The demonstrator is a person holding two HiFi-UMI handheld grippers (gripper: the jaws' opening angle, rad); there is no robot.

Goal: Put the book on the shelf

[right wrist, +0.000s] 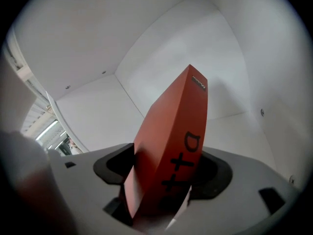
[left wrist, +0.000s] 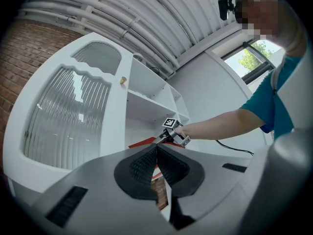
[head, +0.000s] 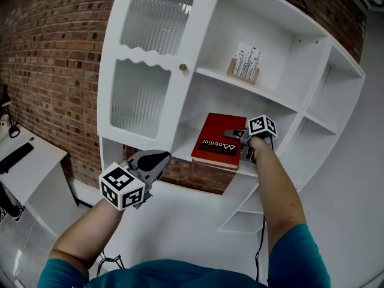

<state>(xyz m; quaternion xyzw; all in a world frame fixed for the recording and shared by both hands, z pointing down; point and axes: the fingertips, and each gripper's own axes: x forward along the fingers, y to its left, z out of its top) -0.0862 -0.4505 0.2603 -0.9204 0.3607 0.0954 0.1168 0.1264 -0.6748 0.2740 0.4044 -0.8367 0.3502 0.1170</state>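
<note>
Our right gripper [head: 235,135] stands wide around the red book [head: 216,140], which rests on the white shelf [head: 185,147], likely placed for release. Our left gripper [head: 163,157] hangs closed, empty.

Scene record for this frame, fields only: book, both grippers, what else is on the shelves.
book: red book, cover up on the shelf, in the open bay
right gripper: at the book's right edge, fingers open, book between them
left gripper: low, in front of the ribbed-glass door, fingers shut, empty
upper shelf: card holder
task state: book lies on the shelf, right gripper not yet withdrawn
</note>
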